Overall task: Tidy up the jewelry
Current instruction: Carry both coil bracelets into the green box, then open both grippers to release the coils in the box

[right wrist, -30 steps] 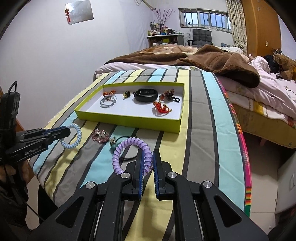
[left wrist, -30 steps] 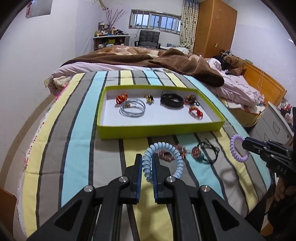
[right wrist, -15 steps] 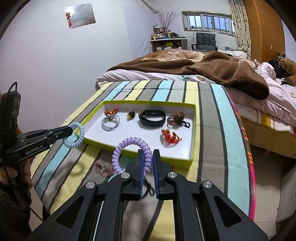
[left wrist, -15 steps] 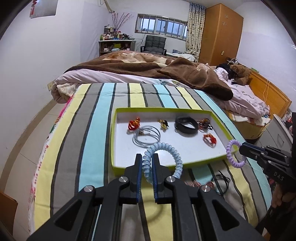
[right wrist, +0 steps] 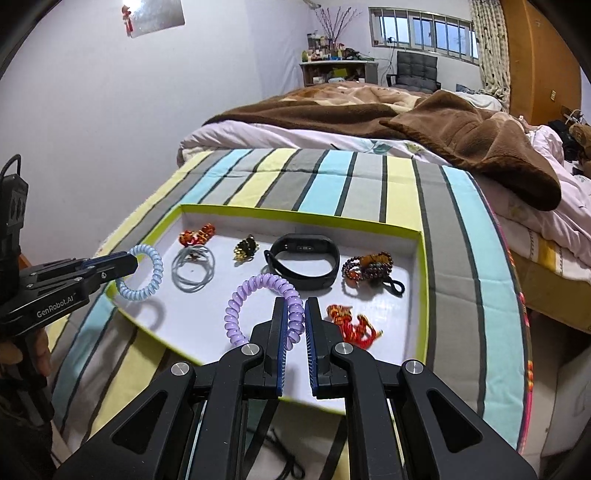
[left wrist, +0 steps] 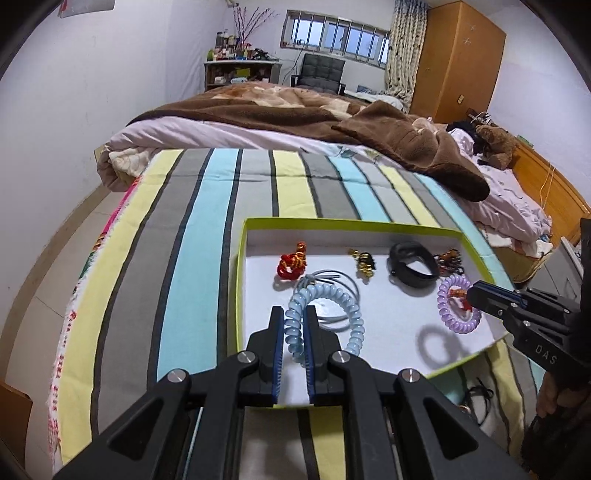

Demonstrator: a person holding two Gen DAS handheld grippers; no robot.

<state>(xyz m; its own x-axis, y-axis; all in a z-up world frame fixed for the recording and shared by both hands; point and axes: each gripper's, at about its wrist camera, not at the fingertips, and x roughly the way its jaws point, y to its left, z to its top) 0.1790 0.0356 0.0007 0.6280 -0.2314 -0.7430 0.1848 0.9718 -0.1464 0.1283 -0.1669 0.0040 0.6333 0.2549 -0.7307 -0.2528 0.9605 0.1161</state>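
My left tongs (left wrist: pixel 295 339) pinch blue coil (left wrist: pixel 325 317), right tongs (right wrist: pixel 295 332) pinch purple coil (right wrist: pixel 255 302); both over tray (right wrist: pixel 421 295). Lower onto bare white floor, clear of watch (right wrist: pixel 303 266), then release.

This is a bedroom in a home. A bed (left wrist: pixel 258 129) under a brown blanket (left wrist: pixel 369 122) fills the middle, with a teddy bear (left wrist: pixel 495 142) at its wooden headboard. A wardrobe (left wrist: pixel 458 59), curtain (left wrist: pixel 404 48), barred window (left wrist: pixel 332 35), cluttered desk (left wrist: pixel 240 68) and chair (left wrist: pixel 321 72) line the far wall (all ordinary household furniture).
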